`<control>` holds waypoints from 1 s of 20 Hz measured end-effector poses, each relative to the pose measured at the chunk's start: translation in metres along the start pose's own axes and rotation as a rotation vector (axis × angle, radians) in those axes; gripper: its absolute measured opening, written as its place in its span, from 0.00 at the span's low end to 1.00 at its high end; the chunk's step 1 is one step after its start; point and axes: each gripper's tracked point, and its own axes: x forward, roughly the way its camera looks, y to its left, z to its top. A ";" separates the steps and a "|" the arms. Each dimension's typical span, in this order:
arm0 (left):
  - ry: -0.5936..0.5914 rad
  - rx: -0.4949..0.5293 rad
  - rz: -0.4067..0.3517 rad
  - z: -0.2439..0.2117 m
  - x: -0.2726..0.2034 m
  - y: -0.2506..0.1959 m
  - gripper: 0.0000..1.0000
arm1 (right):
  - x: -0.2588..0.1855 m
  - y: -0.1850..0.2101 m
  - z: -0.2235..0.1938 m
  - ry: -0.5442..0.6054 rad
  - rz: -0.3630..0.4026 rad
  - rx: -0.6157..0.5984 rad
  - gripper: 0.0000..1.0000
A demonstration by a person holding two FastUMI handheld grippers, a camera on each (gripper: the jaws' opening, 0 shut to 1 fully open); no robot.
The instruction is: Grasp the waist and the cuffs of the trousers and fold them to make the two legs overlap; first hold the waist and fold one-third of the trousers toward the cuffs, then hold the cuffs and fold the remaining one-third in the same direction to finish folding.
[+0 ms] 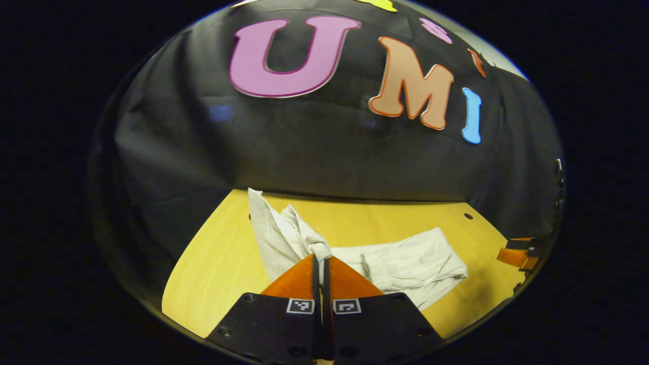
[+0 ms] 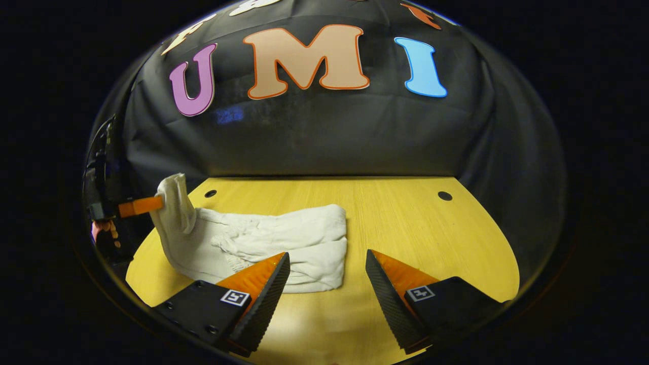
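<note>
Off-white trousers (image 2: 274,243) lie partly folded on the yellow wooden table (image 2: 416,228). In the left gripper view my left gripper (image 1: 321,259) is shut on a bunched end of the trousers (image 1: 405,263), lifting it so the cloth stands up from the table. The right gripper view shows that same lifted end (image 2: 175,203) at the far left, pinched by the left gripper (image 2: 154,204) with a hand behind it. My right gripper (image 2: 327,263) hangs open just in front of the folded right end of the trousers, with nothing between its fingers.
Two small round holes (image 2: 444,195) sit near the table's back edge. The black cloth wall stands right behind the table. Bare table top stretches to the right of the trousers. The right gripper's tip (image 1: 517,253) shows at the right edge of the left gripper view.
</note>
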 end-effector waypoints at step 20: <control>0.110 0.232 -0.290 -0.055 0.052 -0.254 0.04 | -0.019 -0.111 -0.004 0.016 -0.026 0.003 0.96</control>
